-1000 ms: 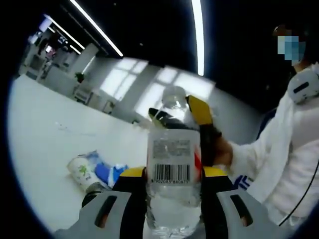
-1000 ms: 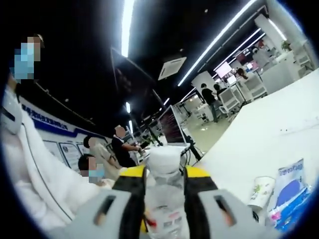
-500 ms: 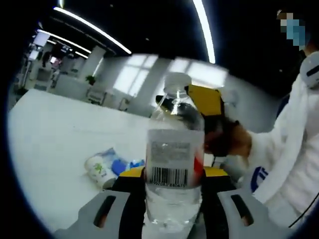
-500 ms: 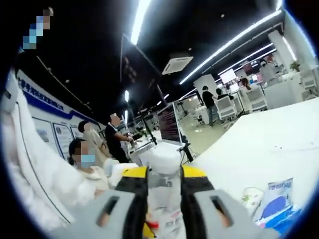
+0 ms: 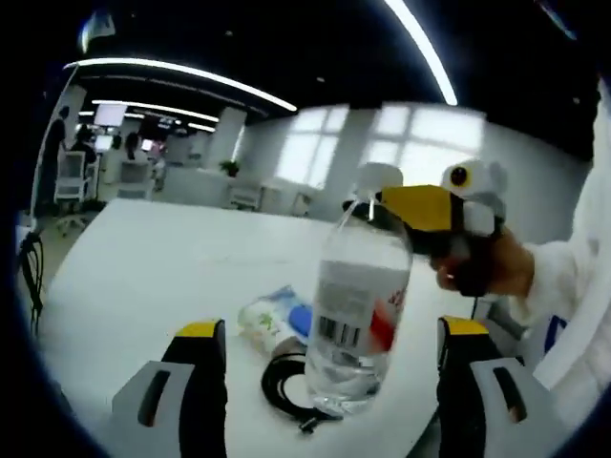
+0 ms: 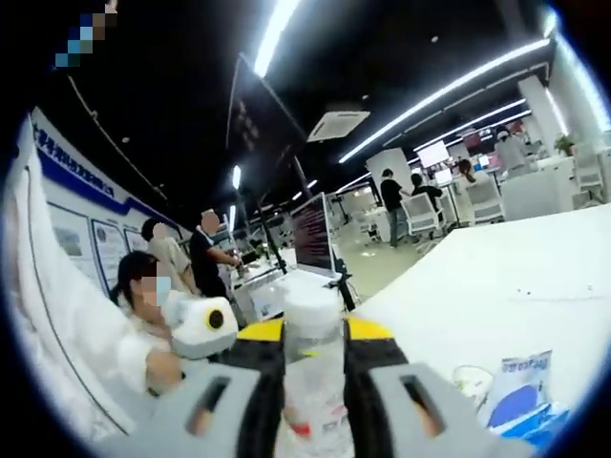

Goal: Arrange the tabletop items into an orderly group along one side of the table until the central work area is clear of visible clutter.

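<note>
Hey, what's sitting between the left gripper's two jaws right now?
In the left gripper view, the water bottle stands between the open left gripper jaws, clear of both, with a black cable coil at its base.

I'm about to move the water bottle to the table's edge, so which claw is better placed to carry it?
Right. The right claw is shut on the water bottle near its cap, while the left claw stands open, jaws clear on either side of the bottle.

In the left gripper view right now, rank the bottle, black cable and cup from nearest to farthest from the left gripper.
1. Bottle, tilted, between the open fingers.
2. Black cable, at the bottle's base, left.
3. Cup, on its side, behind the cable.
</note>
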